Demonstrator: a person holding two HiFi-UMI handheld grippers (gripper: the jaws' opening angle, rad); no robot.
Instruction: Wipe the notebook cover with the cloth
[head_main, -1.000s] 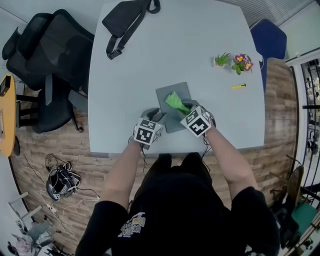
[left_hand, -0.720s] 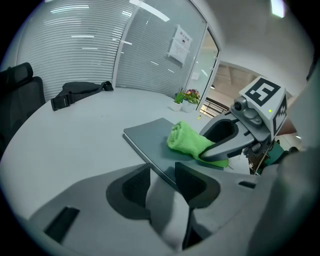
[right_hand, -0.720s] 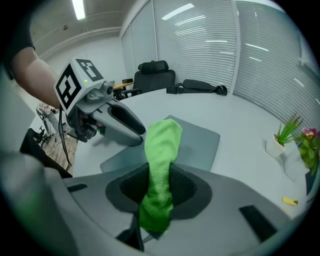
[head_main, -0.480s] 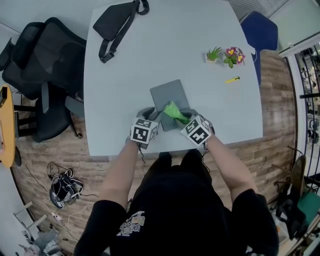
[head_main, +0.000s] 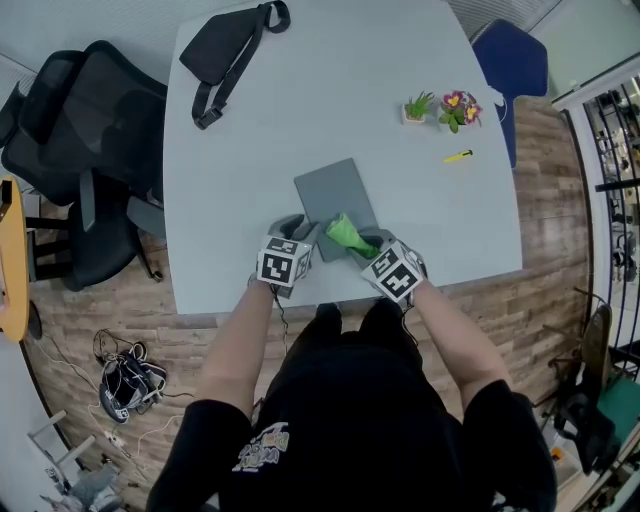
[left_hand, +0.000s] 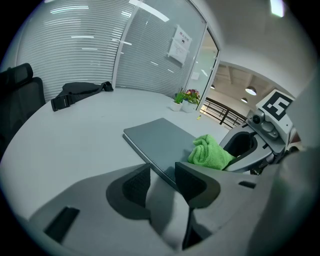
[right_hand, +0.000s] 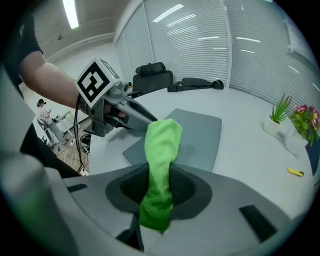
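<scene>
Notebook (head_main: 335, 192) lies near the counter's (head_main: 250, 140) front edge: sweep the cloth (head_main: 350, 236), clenched in the right hand-held gripper (head_main: 370, 243), flat in overlapping strokes while the left hand-held gripper (head_main: 300, 226), jaws apart, steadies its corner.

The pale grey tabletop (head_main: 420, 230) carries a flat grey notebook (head_main: 330, 190) near its front edge. A black bag (head_main: 220, 45) with a strap lies at the far left corner. Toward the right stand a small green plant (head_main: 417, 106) and a flowering plant (head_main: 458, 108), close together, with a yellow pen (head_main: 458, 156) lying nearer the front.
</scene>
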